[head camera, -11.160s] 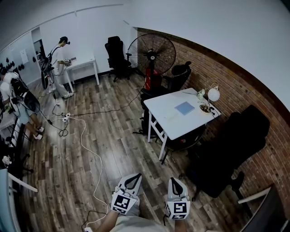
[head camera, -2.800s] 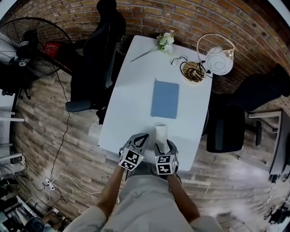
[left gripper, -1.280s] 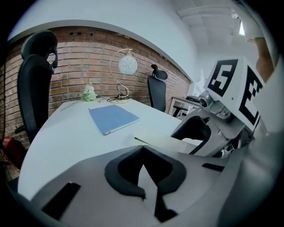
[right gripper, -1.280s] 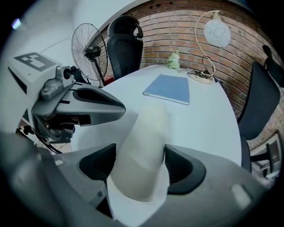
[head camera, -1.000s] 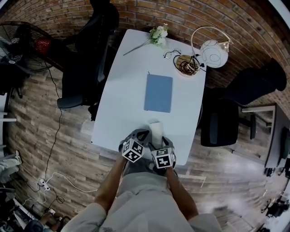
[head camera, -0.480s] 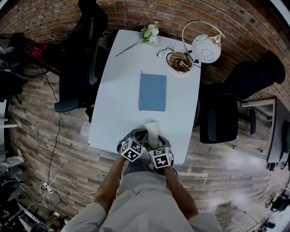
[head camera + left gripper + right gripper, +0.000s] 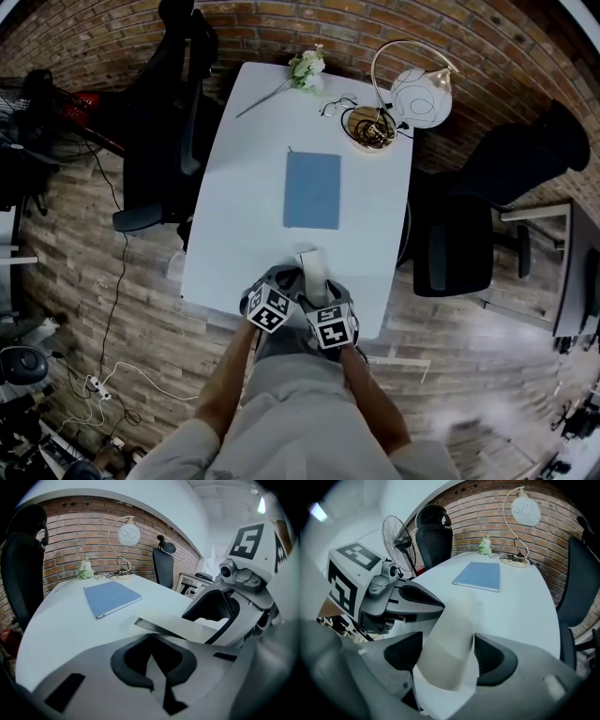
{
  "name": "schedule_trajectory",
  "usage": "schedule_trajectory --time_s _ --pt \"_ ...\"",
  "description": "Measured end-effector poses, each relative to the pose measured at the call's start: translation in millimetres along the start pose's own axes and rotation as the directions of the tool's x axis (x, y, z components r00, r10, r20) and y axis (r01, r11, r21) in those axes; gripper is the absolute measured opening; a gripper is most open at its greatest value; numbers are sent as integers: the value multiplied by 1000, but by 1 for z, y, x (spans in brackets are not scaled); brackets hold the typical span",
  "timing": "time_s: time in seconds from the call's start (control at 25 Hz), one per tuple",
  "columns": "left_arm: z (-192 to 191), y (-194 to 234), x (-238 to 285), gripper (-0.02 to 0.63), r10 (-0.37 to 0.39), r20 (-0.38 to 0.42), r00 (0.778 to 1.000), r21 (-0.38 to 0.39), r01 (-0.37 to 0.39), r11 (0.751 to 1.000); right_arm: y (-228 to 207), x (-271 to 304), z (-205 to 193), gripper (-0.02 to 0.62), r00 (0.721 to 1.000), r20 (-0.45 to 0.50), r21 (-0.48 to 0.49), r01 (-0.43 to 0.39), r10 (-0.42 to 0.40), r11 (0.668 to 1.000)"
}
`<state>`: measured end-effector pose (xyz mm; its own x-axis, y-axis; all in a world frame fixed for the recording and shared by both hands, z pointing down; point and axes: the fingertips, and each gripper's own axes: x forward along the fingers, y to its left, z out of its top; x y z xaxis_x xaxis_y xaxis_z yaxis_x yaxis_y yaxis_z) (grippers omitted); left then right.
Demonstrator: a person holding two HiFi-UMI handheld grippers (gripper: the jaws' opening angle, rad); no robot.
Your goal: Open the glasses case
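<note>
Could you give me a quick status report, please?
Right gripper shut on glasses case, near table edge. Left gripper shut, empty, alongside the case. Case open or not: unclear. Nothing blocking; notebook lies apart.

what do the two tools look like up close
The left tool and right tool are light grey shells with black pads inside the jaws; each carries a white cube with black square markers. No sleeves reach the forearms.

Concealment noted: glasses case (image 7: 310, 267), bowl (image 7: 350, 131).
Case's near end hidden under right gripper (image 7: 323, 298); blurred at close range in right gripper view. Bowl contents too small to identify.
</note>
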<state>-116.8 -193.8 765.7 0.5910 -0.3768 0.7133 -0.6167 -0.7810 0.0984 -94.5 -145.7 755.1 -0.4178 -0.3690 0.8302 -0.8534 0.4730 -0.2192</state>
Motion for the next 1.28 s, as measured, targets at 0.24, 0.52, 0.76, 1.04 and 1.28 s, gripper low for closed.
schedule_trajectory --time_s 0.24,0.52,0.76,1.04,1.28 --pt "0 0 -1 3 4 0 1000 -5 -4 1000 0 -6 2 333 1000 18 4 -5 5 1000" --pt "0 0 -1 2 8 1 1000 -2 -8 1000 -5 -10 -2 308 999 31 7 6 -6 1000" --pt "-1 0 -1 3 12 1 1000 -3 -12 1000 -7 -15 0 288 999 50 18 9 -10 1000" --pt "-1 1 -1 2 12 4 1000 -3 -12 1000 -9 -21 2 256 997 70 27 22 -24 999" --pt "-2 1 -2 3 13 3 1000 -3 -13 1000 -11 -25 2 229 996 82 34 30 -32 999"
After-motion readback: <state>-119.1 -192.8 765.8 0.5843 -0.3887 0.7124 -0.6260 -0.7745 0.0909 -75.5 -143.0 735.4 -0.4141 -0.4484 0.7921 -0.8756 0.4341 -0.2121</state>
